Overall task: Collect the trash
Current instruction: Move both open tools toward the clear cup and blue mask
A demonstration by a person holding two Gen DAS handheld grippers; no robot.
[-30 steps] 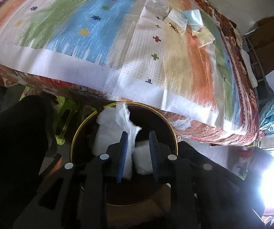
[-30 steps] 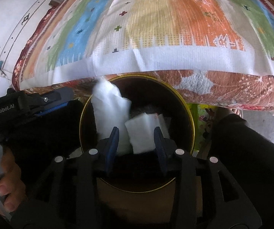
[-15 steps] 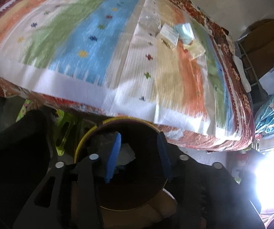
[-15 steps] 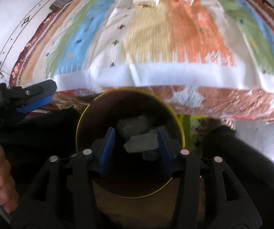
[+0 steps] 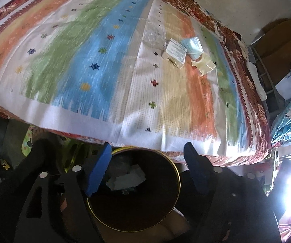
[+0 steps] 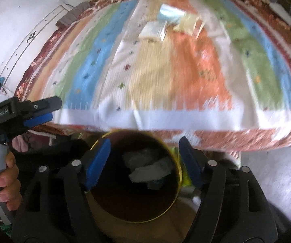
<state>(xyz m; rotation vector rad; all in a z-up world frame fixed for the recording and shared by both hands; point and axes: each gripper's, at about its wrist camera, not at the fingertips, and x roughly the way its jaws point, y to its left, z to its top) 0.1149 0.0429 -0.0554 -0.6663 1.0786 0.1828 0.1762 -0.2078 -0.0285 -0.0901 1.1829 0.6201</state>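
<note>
1. We see one striped bedspread (image 5: 109,64).
2. One bin (image 5: 177,174) stands below its near edge, holding two crumpled tissues (image 6: 149,167).
3. Both grippers, left (image 5: 147,170) and right (image 6: 144,160), hover spread wide and empty above the bin.
4. Four trash items lie on the bedspread, well beyond the bin: one box (image 5: 174,52), one mask (image 5: 192,45), one yellow wrapper (image 5: 205,65), one clear wrapper (image 5: 153,38).

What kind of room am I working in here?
Most likely a bedroom: a bed under a striped blanket fills both views, a bin stands at its edge, and cluttered shelving runs alongside.

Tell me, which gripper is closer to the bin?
Right, it seems. The right gripper hangs over the mouth of the bin; the left gripper sits off to its left, by the bed edge.
</note>
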